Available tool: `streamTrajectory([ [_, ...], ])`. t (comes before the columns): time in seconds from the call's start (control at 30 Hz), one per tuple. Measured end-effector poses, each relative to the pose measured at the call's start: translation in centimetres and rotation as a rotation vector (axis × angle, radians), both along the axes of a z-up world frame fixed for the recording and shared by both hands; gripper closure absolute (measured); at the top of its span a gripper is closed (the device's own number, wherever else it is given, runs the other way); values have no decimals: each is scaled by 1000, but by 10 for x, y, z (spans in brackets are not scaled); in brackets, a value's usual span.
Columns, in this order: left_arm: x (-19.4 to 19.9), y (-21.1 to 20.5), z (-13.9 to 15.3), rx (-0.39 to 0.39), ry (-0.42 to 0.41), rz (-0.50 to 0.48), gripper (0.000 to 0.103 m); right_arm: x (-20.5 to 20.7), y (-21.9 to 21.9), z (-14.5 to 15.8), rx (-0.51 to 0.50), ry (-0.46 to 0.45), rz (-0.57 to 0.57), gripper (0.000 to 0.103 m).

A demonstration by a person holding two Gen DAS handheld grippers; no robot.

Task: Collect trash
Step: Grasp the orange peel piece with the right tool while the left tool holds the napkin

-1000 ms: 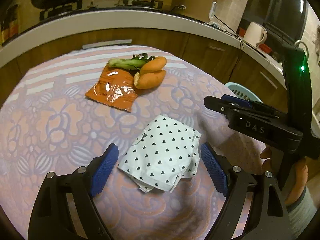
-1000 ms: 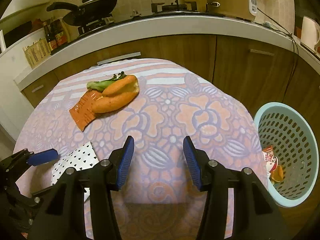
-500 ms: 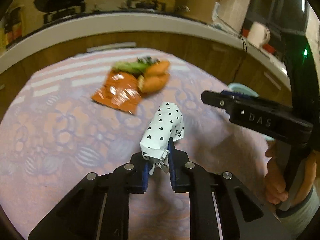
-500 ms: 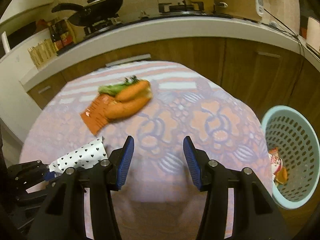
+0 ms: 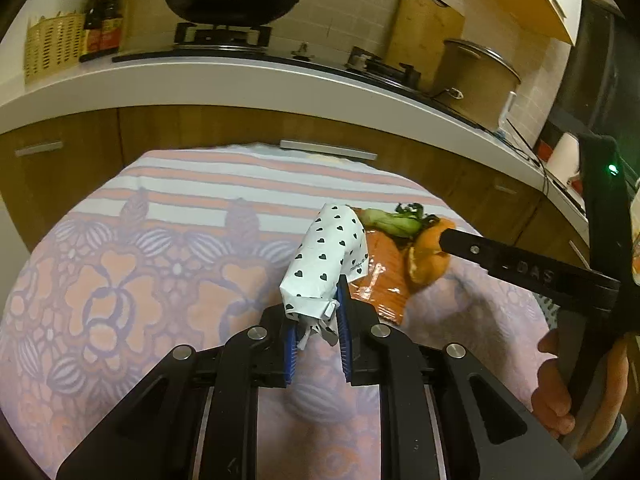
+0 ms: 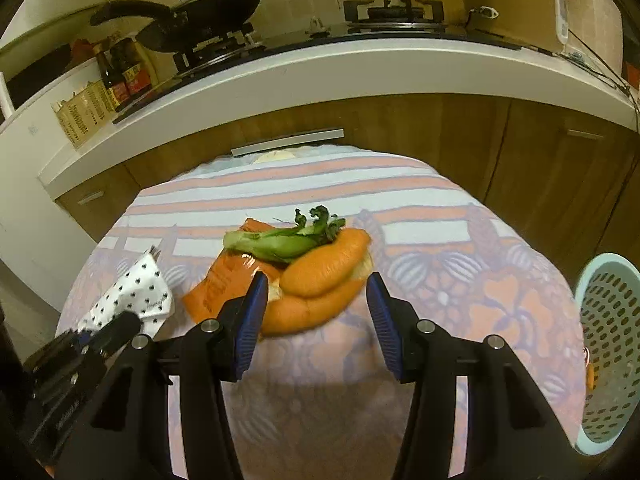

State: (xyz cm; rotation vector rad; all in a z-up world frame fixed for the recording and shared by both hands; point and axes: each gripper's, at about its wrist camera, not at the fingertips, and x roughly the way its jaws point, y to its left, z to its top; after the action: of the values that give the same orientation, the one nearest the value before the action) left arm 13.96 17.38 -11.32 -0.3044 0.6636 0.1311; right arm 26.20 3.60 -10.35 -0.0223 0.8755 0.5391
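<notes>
My left gripper (image 5: 316, 320) is shut on a white wrapper with black hearts (image 5: 326, 258) and holds it up above the table. The wrapper also shows in the right wrist view (image 6: 136, 294). My right gripper (image 6: 316, 316) is open, its fingers either side of an orange peel (image 6: 320, 280) that lies on an orange snack packet (image 6: 224, 284) with a green vegetable scrap (image 6: 280, 240) on top. The peel (image 5: 430, 258), the packet (image 5: 380, 276) and the scrap (image 5: 394, 220) also show in the left wrist view, behind the right gripper's arm.
The table wears a floral and striped cloth (image 6: 460, 280). A light blue perforated basket (image 6: 608, 344) stands beside the table at the right, with some trash inside. A kitchen counter (image 6: 360, 68) with a stove, a wok and a pot runs behind.
My left gripper closed on the heart wrapper and lifted it off the table. My right gripper moved forward to the peel pile and stayed open.
</notes>
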Motion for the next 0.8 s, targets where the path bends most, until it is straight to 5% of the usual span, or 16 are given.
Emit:
streamTrajectory([
  [0.17,-1,-5,0,45,-3,11,87,13,9,-24,-4,79,-50,44],
  [0.37,-1,-3,0,31,-2,19,86,9,21,-28,-71,37,-61,45],
  [0.7,-8,-7,2,48,-20,19,86,-2,-1,-24,15,19,-87,87],
  [0.8,-10,-8,3,48,-28,23,86,-7,-10,-23,27,16,-94,89],
])
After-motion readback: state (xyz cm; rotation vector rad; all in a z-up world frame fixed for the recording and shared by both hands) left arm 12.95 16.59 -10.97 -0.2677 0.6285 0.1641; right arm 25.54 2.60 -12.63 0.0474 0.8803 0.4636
